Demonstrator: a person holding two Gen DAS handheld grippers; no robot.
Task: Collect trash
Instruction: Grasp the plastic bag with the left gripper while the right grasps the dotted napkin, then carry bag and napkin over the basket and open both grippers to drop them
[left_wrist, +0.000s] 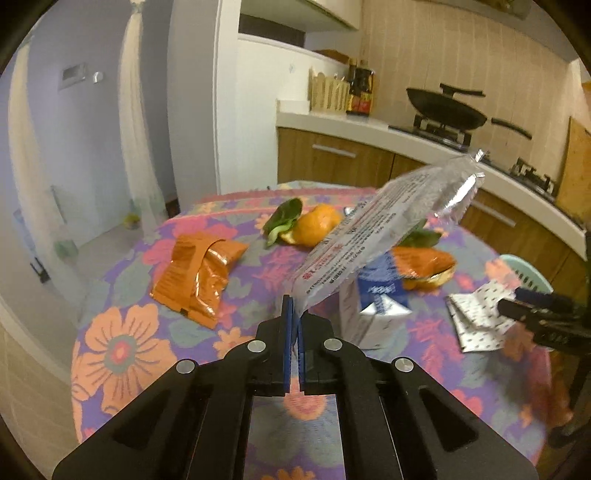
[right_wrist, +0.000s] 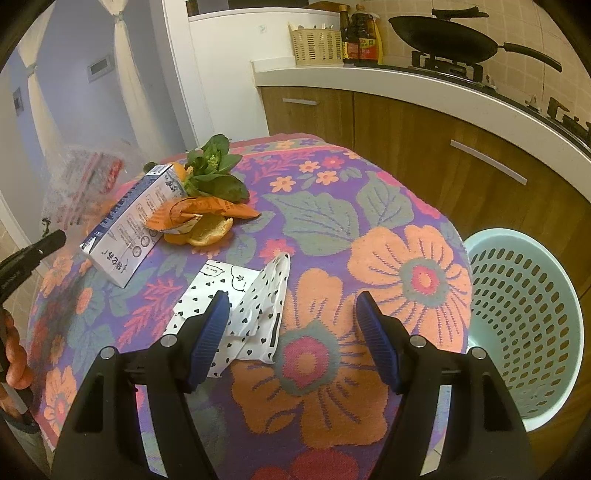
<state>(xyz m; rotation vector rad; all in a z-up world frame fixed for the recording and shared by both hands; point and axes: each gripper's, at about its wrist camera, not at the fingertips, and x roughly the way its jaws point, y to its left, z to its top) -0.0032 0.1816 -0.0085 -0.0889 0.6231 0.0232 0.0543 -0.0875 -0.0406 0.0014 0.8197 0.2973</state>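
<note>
My left claw (left_wrist: 294, 314) is clamped shut on the corner of a clear plastic wrapper (left_wrist: 388, 229), which rises off the table (left_wrist: 122, 347) and slants away up and to the right of my fingertips, red and black print along its lower edge. Just past the claw and under the wrapper lies a blue-and-white carton (left_wrist: 373, 306) on the flowered cloth. Ahead and to the left of the claw sits a crumpled orange packet (left_wrist: 199, 273). Farther ahead, a piece of orange peel (left_wrist: 317, 225) rests against a green leaf (left_wrist: 284, 218), and a second orange wrapper (left_wrist: 424, 266) lies beyond the carton to the right.

My right claw (right_wrist: 291, 314) stands wide open with nothing between its blue pads (right_wrist: 210, 332). Its left finger hangs over a white polka-dot wrapper (right_wrist: 255, 302) lying flat on the table; I cannot tell whether it touches. Ahead and left of this claw the same carton (right_wrist: 129, 225) lies on its side, with the orange wrapper (right_wrist: 199, 210), peel and leafy greens (right_wrist: 214, 173) beside it. To the right of the claw, off the table edge and lower, stands a pale green perforated basket (right_wrist: 524, 306).
</note>
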